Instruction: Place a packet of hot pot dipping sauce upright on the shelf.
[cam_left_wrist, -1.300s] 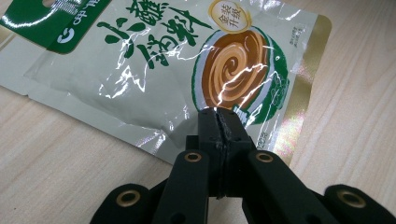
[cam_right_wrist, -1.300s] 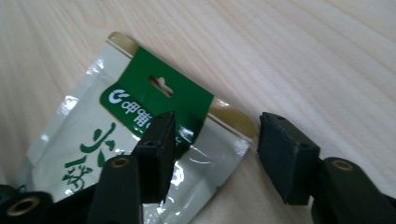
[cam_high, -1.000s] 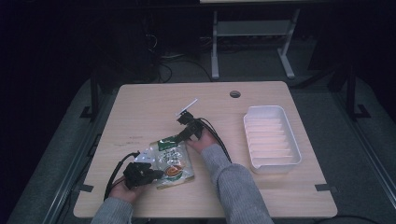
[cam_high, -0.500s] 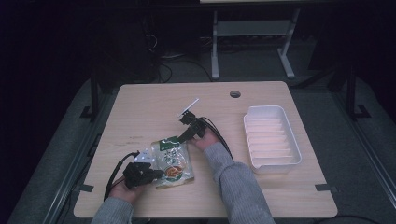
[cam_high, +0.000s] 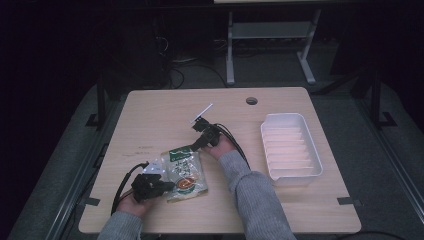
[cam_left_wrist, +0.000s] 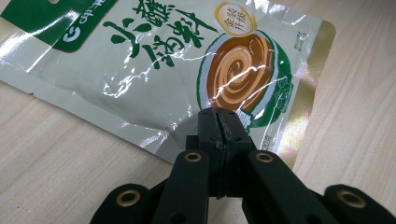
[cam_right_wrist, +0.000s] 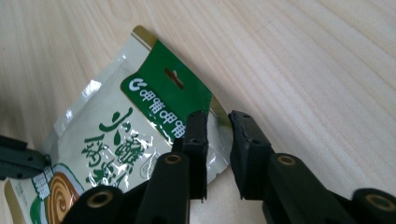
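Surface: pale wooden table (cam_high: 150, 115) in a dark room.
Left gripper (cam_left_wrist: 218, 122): jaws clamped on the lower edge of the glossy green-and-white sauce pouch (cam_high: 185, 172).
Pouch: flat, long axis running between both grippers.
Right gripper (cam_right_wrist: 218, 135): jaws have just been closing, narrow gap left, straddling the pouch's green top corner, not yet pinching.

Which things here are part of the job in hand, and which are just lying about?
In the job:
- sauce packet, flat on the table
- left gripper, shut on the packet's edge
- right gripper, jaws just been closing around the packet's green top corner, a gap left

Lying about:
- white tray, off to the side
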